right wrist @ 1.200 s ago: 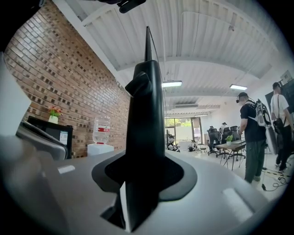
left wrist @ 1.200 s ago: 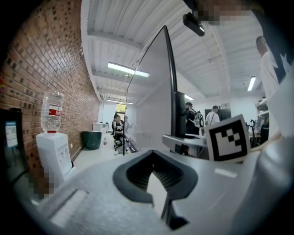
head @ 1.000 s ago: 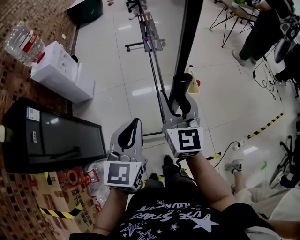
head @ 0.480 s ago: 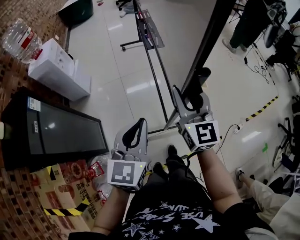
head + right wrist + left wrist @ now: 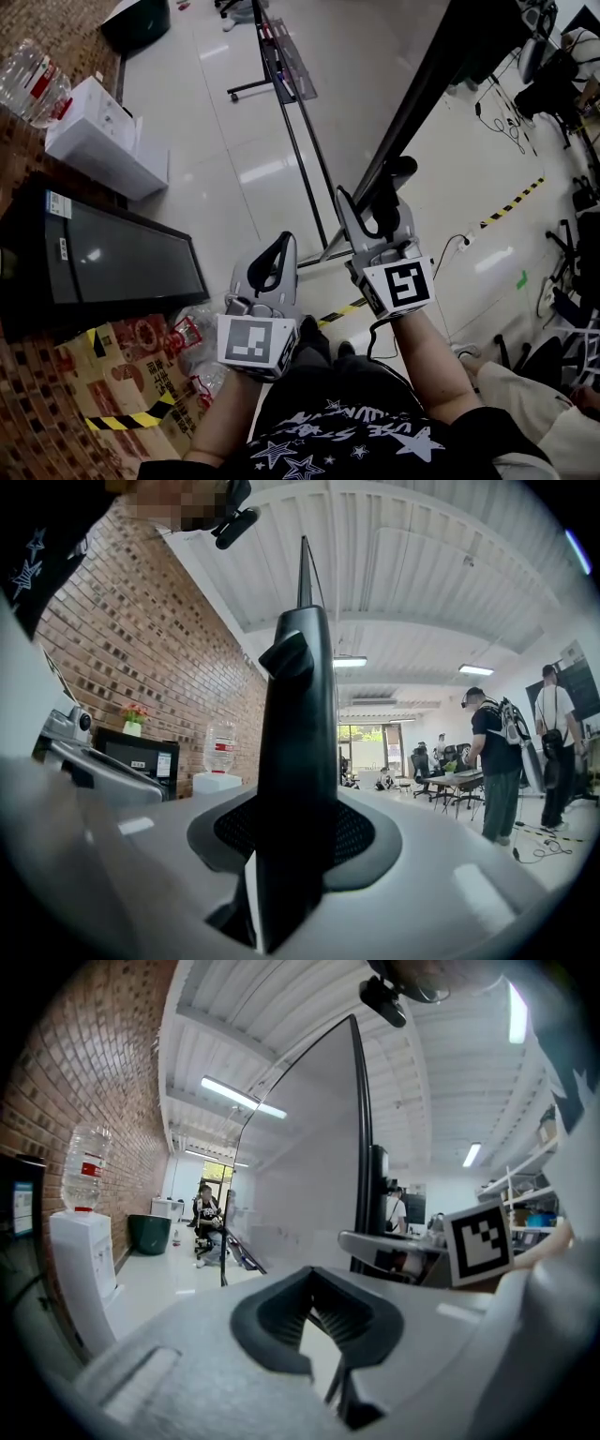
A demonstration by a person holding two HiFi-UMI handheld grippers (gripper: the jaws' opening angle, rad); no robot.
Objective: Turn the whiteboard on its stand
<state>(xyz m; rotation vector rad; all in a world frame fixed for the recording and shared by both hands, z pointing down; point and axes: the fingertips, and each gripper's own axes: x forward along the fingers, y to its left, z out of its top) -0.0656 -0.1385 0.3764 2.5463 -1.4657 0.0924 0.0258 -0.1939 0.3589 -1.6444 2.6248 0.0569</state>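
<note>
Grey right tool [image 5: 377, 195] [image 5: 295, 855]: clenched on the black frame edge of the whiteboard [image 5: 441, 84]; in the right gripper view the frame stands upright between both pads.
Right arm: bare forearm reaches forward from the lower right; the marker cube faces the head camera and the jaws point away from the body.
Left tool [image 5: 274, 255] [image 5: 317, 1283]: closed on itself, tips together, nothing between them; held beside and below the right tool, apart from the board.
Left arm: bare forearm rises from the lower centre, close to the torso.
Whiteboard position: seen edge-on from above, running diagonally from the right tool to the upper right corner; its pale face [image 5: 300, 1176] fills the middle of the left gripper view.
Stand [image 5: 298, 150]: a dark floor rail runs from near the tools toward the top of the head view, with a cross foot at its far end.
Left margin: black cabinet [image 5: 112, 267], white water dispenser [image 5: 98, 136] and brick wall [image 5: 84, 1063] line that side.
Open room: glossy tiled floor [image 5: 225, 159] lies bare between stand and dispenser; right of the board it stretches to a yellow-black tape line [image 5: 514, 202], with people [image 5: 495, 761] standing beyond.
</note>
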